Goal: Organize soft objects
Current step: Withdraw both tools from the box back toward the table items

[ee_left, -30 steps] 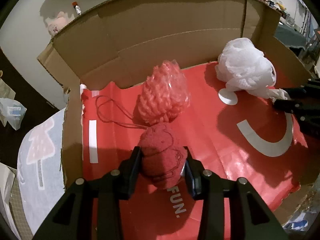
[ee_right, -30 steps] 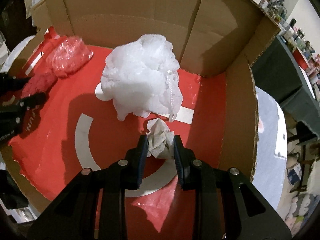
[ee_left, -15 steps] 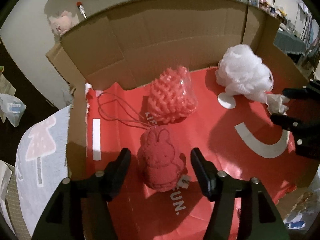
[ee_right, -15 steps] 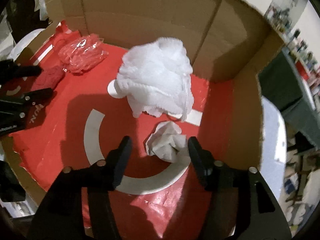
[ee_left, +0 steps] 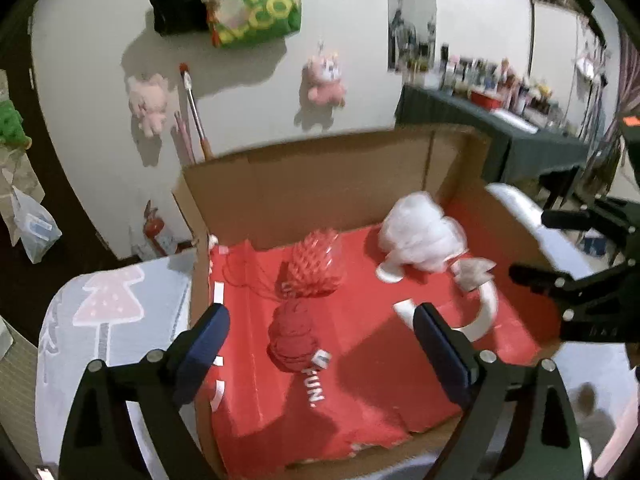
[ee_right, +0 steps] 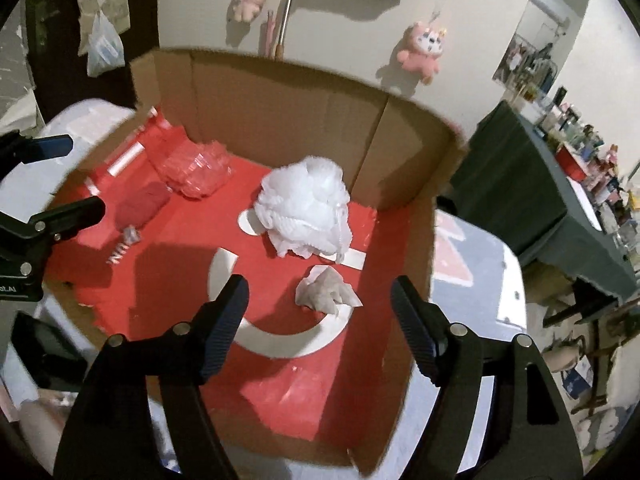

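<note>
Your 4 soft things all lie on the red liner [ee_right: 168,264] inside the cardboard box [ee_right: 280,120]. The red plush [ee_left: 294,340] rests near the box's left side, touching the white "FUN." lettering, and just behind it sits the pink knitted item in clear wrap [ee_left: 316,266], with a thin red cord trailing off toward the left wall. Over on the right half you have the white mesh puff [ee_right: 306,210], and just in front of it the crumpled white tissue [ee_right: 326,290], lying on the white arc printed on the liner.

Your left gripper [ee_left: 322,338] hangs above the red plush with its fingers spread wide, touching nothing. Your right gripper [ee_right: 320,314] is likewise spread wide, empty, above the tissue.

Behind the box, 2 pink plush toys [ee_left: 325,82] and a green bag [ee_left: 260,4] hang on the white wall.
</note>
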Demonstrator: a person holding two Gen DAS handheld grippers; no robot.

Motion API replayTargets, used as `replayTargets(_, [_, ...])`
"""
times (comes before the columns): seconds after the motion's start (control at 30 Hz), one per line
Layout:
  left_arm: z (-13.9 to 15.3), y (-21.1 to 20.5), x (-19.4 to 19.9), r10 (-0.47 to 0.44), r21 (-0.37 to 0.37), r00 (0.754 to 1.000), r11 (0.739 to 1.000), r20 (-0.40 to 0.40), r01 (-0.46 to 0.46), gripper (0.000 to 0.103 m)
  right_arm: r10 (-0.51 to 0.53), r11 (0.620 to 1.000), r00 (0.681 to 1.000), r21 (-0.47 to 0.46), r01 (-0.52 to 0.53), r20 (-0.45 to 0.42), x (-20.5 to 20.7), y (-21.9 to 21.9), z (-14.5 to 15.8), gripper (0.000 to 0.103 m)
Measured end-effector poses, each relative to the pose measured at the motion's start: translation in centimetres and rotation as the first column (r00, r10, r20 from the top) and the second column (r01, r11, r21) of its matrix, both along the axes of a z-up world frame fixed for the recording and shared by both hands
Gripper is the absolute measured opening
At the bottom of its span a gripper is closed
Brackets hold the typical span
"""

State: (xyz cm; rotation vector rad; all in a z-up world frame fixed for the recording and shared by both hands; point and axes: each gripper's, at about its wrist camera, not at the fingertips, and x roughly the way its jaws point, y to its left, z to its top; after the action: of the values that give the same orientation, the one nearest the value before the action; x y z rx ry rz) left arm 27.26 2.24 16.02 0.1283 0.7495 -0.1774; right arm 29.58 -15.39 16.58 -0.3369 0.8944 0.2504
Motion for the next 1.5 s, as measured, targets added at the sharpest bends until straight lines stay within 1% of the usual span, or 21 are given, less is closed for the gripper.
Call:
replayTargets(0.03, [0.7,-0.1,-0.6,-0.003,-0.011,1.000,1.000,0.018,0.003,0.096,0.002,1.000,1.000,0.011,-0.002,0.013,-0.2,0.0,0.6,0.077])
replayTargets(0.07, [1.4,-0.1,-1.4,-0.004,-0.021,0.999,1.000,0.039,0.005,0.099,0.008,1.000,0.999,0.026,-0.009,0.034,-1.2,-0.1,1.5,0.078])
replayTargets(0.13, [2.8,-0.4,-3.4,0.003,-0.028,0.995,1.000,0.098,-0.001,0.102,0.014,0.999,0.998,0.043,-0.017,0.066,-2.6,0.0,2.5,0.078])
replayTargets(0.2, [3.7,-0.9,-5.1,0.003,-0.029,0.990,1.000,0.142,0.001,0.103,0.024,0.997,0.994,0.069,-0.032,0.111,-4.8,-0.1,4.1,0.078])
replayTargets(0.23, [4.1,-1.1,-5.9,0.000,-0.032,0.987,0.999,0.163,0.005,0.103,0.027,0.996,0.992,0.077,-0.036,0.126,-5.4,0.0,4.4,0.078])
replayTargets(0.27, [4.6,-1.2,-6.7,-0.004,-0.037,0.984,0.999,0.180,0.011,0.103,0.031,0.995,0.987,0.093,-0.046,0.158,-6.8,-0.1,5.3,0.080])
replayTargets(0.3, [5.0,-1.3,-7.7,-0.009,-0.041,0.980,0.999,0.198,0.018,0.103,0.031,0.994,0.984,0.102,-0.050,0.177,-7.6,-0.2,5.8,0.086])
replayTargets(0.33, [5.5,-1.4,-8.7,-0.010,-0.044,0.976,0.999,0.218,0.020,0.103,0.030,0.992,0.980,0.111,-0.052,0.198,-8.5,-0.3,6.3,0.089])
replayTargets(0.4, [6.0,-1.5,-10.3,-0.010,-0.054,0.969,0.998,0.247,0.024,0.103,0.024,0.990,0.965,0.131,-0.060,0.260,-11.0,-0.6,7.6,0.090])
replayTargets(0.47, [6.3,-1.6,-11.9,-0.011,-0.071,0.963,0.997,0.268,0.031,0.103,0.015,0.988,0.953,0.145,-0.061,0.301,-13.1,-0.8,8.2,0.090])
replayTargets(0.63, [6.4,-1.8,-16.2,-0.013,-0.099,0.945,0.994,0.328,0.048,0.103,-0.002,0.978,0.926,0.192,-0.077,0.378,-18.1,-1.3,8.9,0.091])
replayTargets(0.87, [5.6,-1.9,-21.3,-0.001,-0.135,0.923,0.989,0.384,0.057,0.103,-0.066,0.964,0.881,0.258,-0.065,0.469,-24.8,-2.5,8.5,0.091])
replayTargets(0.93, [5.0,-2.0,-22.6,-0.004,-0.135,0.920,0.989,0.392,0.061,0.103,-0.074,0.961,0.871,0.267,-0.067,0.485,-26.2,-2.9,8.2,0.091])
replayTargets(1.0, [4.3,-2.1,-23.4,-0.004,-0.144,0.923,0.987,0.384,0.064,0.103,-0.093,0.962,0.865,0.270,-0.050,0.492,-27.2,-3.1,7.8,0.092])
replayTargets(1.17, [2.1,-2.2,-24.8,0.010,-0.140,0.928,0.989,0.371,0.045,0.103,-0.105,0.962,0.870,0.272,-0.034,0.481,-28.9,-3.1,5.5,0.093])
replayTargets(1.27, [0.3,-2.2,-25.0,0.014,-0.150,0.945,0.988,0.328,0.038,0.103,-0.108,0.965,0.872,0.260,-0.023,0.478,-29.6,-2.9,3.7,0.093])
replayTargets(1.33, [-0.8,-2.1,-25.5,0.017,-0.153,0.949,0.988,0.315,0.033,0.103,-0.113,0.963,0.881,0.267,-0.016,0.460,-30.0,-2.8,2.4,0.093])
replayTargets(1.5, [-3.5,-1.9,-26.1,0.031,-0.131,0.958,0.991,0.286,0.007,0.103,-0.126,0.961,0.898,0.277,0.005,0.421,-30.2,-2.8,-0.8,0.093])
